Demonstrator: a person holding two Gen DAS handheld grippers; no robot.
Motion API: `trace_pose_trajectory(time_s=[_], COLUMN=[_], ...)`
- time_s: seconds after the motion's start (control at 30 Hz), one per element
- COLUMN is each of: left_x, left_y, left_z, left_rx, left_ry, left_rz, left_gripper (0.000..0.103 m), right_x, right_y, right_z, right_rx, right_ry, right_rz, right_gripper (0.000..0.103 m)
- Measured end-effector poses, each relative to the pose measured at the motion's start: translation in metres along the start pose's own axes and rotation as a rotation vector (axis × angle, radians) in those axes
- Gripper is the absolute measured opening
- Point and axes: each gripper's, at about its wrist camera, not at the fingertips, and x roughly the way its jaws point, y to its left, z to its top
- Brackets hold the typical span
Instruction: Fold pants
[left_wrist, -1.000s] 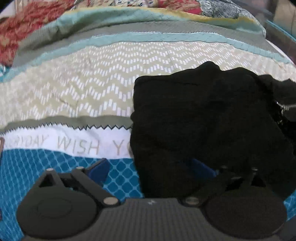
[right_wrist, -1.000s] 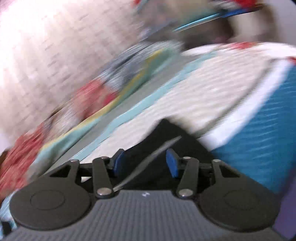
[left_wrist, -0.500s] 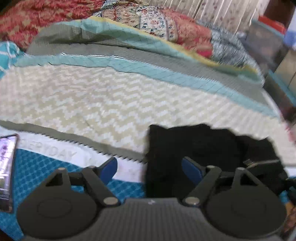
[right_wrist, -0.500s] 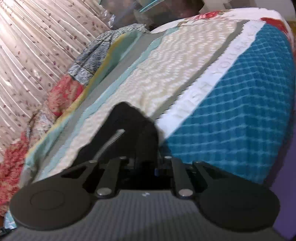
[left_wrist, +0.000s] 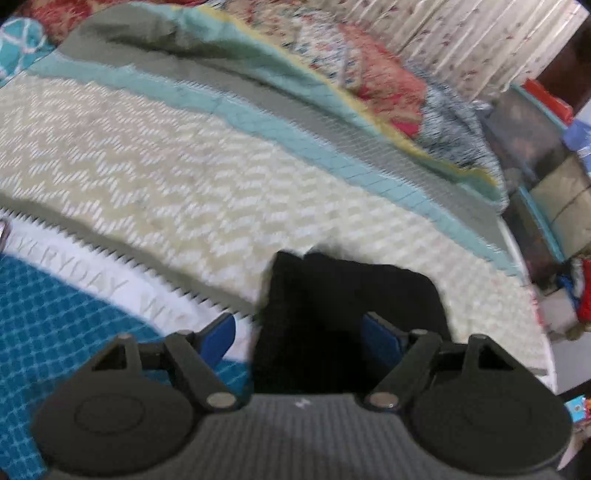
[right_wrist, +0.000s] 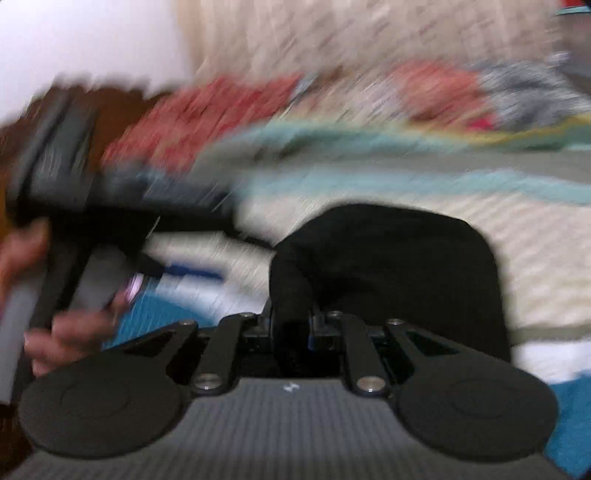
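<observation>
The black pants (left_wrist: 351, 295) lie bunched in a compact heap on the patterned bedspread (left_wrist: 184, 177). My left gripper (left_wrist: 299, 336) is open, raised just in front of the heap, its blue pads either side of the near edge without touching. In the right wrist view my right gripper (right_wrist: 291, 328) is shut on a fold of the black pants (right_wrist: 388, 266), which bulge up past the fingers. The left gripper (right_wrist: 192, 273) and the hand holding it show blurred at the left.
The bed carries a blue checked band (left_wrist: 55, 314) with white lettering and a zigzag cream band. Rumpled red and floral quilts (left_wrist: 369, 85) lie at the far side. Boxes and shelves (left_wrist: 546, 177) stand beyond the bed's right edge.
My right gripper has closed on the pants and swung round sharply, with much blur. My left gripper has drawn back and up, so the heap looks smaller and farther.
</observation>
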Motion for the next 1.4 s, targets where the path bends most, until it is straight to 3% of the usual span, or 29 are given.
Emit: trace_pose_trajectory(time_s=[0.07,0.17,0.23,0.27,0.33,0.4,0.47,0.5,0.53,0.7,0.77,0.9,1.4], left_x=[0.010,0.020,0.021,0.020,0.017,0.014,0.012,0.013,0.014,0.029,0.031,0.031,0.017], left_y=[0.009,0.020,0.022,0.022,0.017,0.013,0.003,-0.002,-0.009,-0.032,-0.034,-0.040,-0.039], left_z=[-0.009,-0.022,-0.025,-0.025,-0.022,-0.021,-0.020,-0.021,-0.024,-0.056,-0.067,-0.071,-0.080], left_rx=[-0.001,-0.016,-0.016,-0.014,-0.003,0.008,0.038,0.063,0.100,0.340,0.371,0.406,0.382], left_ry=[0.040,0.086,0.082,0.078,0.072,0.066,0.054,0.049,0.046,0.035,0.021,0.003,-0.027], left_rz=[0.040,0.036,0.022,0.017,0.013,0.001,-0.003,0.008,0.032,0.235,0.261,0.292,0.308], left_gripper=[0.075,0.077,0.079,0.079,0.079,0.080,0.084,0.084,0.084,0.087,0.087,0.087,0.087], right_x=[0.033,0.033,0.016,0.002,-0.031,-0.058,-0.075,-0.080,-0.082,-0.071,-0.069,-0.062,-0.070], right_y=[0.013,0.016,0.007,-0.002,-0.019,-0.036,-0.055,-0.067,-0.079,-0.106,-0.108,-0.133,-0.100], right_z=[-0.019,-0.024,-0.011,-0.007,-0.006,-0.004,-0.006,-0.008,-0.010,-0.035,-0.052,-0.050,-0.055], right_rx=[-0.075,-0.127,-0.089,-0.036,0.046,0.078,0.154,0.206,0.266,0.430,0.484,0.622,0.426], right_ry=[0.105,0.085,0.088,0.062,-0.035,-0.114,-0.156,-0.162,-0.156,-0.053,-0.019,-0.012,-0.081], right_rz=[-0.054,-0.069,0.019,0.092,0.153,0.081,-0.002,-0.028,-0.053,-0.112,-0.116,-0.066,-0.199], right_gripper=[0.022,0.027,0.062,0.065,0.066,0.064,0.056,0.043,0.035,0.032,0.034,0.038,0.044])
